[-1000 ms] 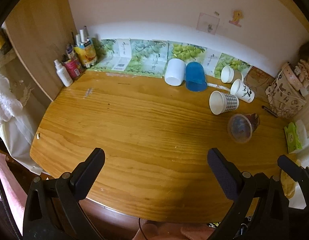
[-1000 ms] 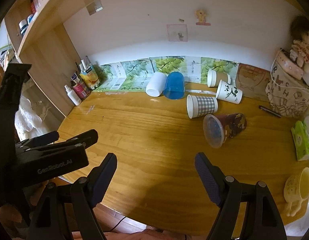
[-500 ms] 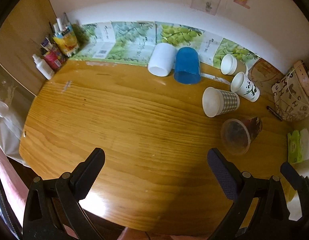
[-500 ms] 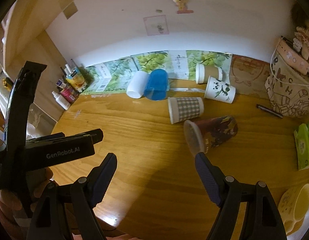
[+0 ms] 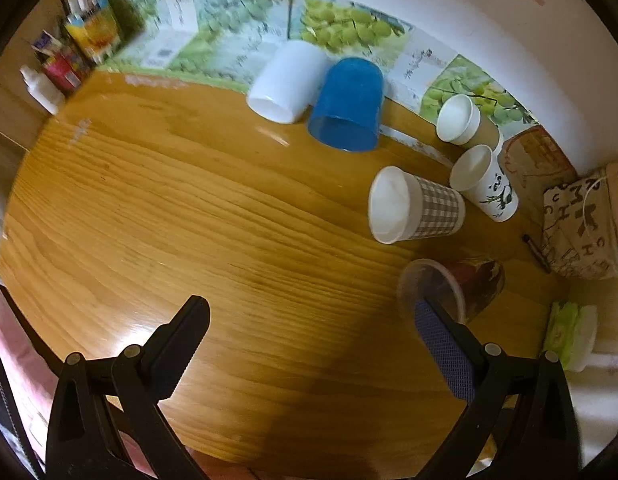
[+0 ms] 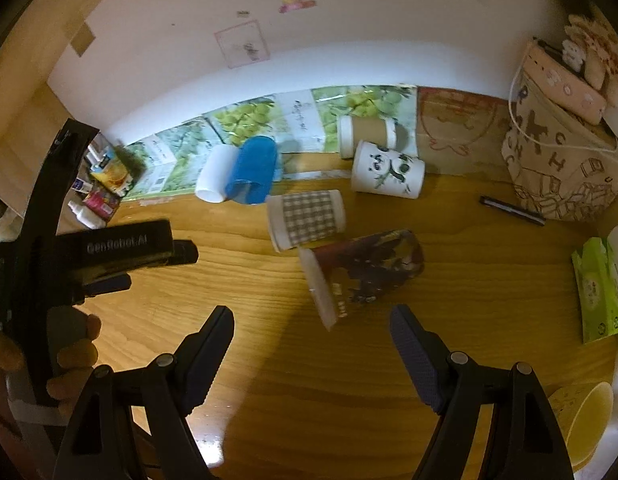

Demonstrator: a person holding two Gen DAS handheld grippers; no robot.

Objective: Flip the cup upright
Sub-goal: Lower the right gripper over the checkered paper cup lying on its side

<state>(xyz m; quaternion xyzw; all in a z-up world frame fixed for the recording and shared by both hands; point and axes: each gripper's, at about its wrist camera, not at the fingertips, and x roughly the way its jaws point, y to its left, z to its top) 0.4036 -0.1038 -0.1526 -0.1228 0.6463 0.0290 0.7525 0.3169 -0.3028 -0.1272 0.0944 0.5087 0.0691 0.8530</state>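
Several cups lie on their sides on the wooden table (image 5: 189, 216). A clear plastic cup with a dark printed sleeve (image 6: 365, 272) lies nearest, mouth to the left; it also shows in the left wrist view (image 5: 465, 284). Behind it lie a checked paper cup (image 6: 309, 218), a panda cup (image 6: 389, 170), a brown paper cup (image 6: 369, 130), a blue cup (image 6: 253, 172) and a white cup (image 6: 213, 176). My right gripper (image 6: 313, 332) is open just in front of the dark cup. My left gripper (image 5: 313, 320) is open and empty, its right finger beside that cup's mouth.
Bottles and tubes (image 5: 69, 56) stand at the back left corner. A patterned bag (image 6: 565, 160), a pen (image 6: 513, 210) and a green tissue pack (image 6: 601, 288) sit on the right. A yellow mug (image 6: 585, 420) lies at the near right edge.
Both grippers have moved forward and down toward the cups. The dark-sleeved cup now sits just beyond my right gripper's fingertips. Both stay open.
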